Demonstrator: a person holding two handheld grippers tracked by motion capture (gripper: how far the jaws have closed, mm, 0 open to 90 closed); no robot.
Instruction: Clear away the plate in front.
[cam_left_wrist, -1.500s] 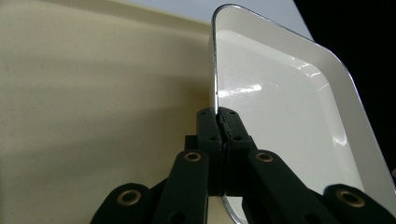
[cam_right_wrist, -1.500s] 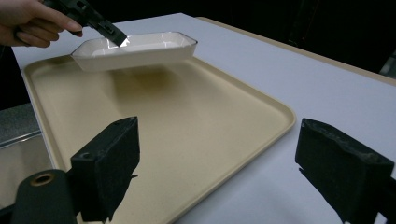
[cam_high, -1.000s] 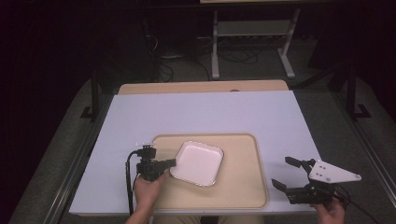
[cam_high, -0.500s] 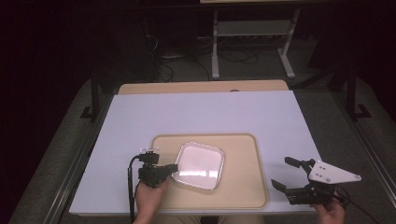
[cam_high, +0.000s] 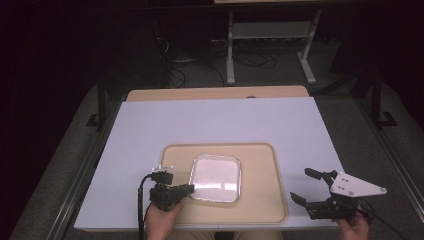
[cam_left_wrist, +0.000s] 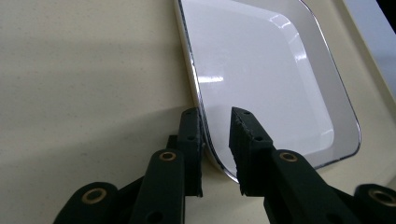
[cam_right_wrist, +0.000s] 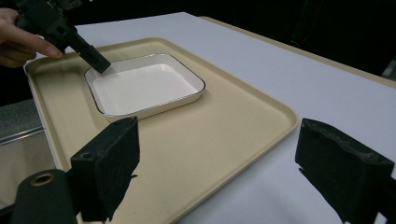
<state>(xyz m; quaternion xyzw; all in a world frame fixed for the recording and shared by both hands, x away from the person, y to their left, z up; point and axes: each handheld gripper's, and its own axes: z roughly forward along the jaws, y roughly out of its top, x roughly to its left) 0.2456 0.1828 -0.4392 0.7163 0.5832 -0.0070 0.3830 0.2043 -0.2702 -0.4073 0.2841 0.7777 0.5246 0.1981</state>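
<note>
Down at the near left corner of the white dish (cam_left_wrist: 261, 79), the left tool (cam_left_wrist: 215, 128) has its jaws set narrowly to either side of the rim, one outside on the tray and one inside over the dish floor. They have just been opening, and a sliver of gap shows between the inner pad and the rim, so the pads seem to have let go, though the outer pad sits so close that contact there is hard to rule out. From above, that left tool (cam_high: 186, 189) lies low at the dish's (cam_high: 216, 177) left edge, with the person's hand behind it at the desk's near edge.

That dish is square with rounded corners and a thin dark rim line, lying flat on the left half of a beige tray (cam_high: 260, 200). The tray rests on a white sheet covering the desk (cam_high: 220, 120).

Over at the near right, the right tool (cam_high: 307, 185) hovers just beside the tray's right edge, jaws wide and holding nothing; along its own view, the tray (cam_right_wrist: 219, 140) and dish (cam_right_wrist: 140, 86) lie beyond.
</note>
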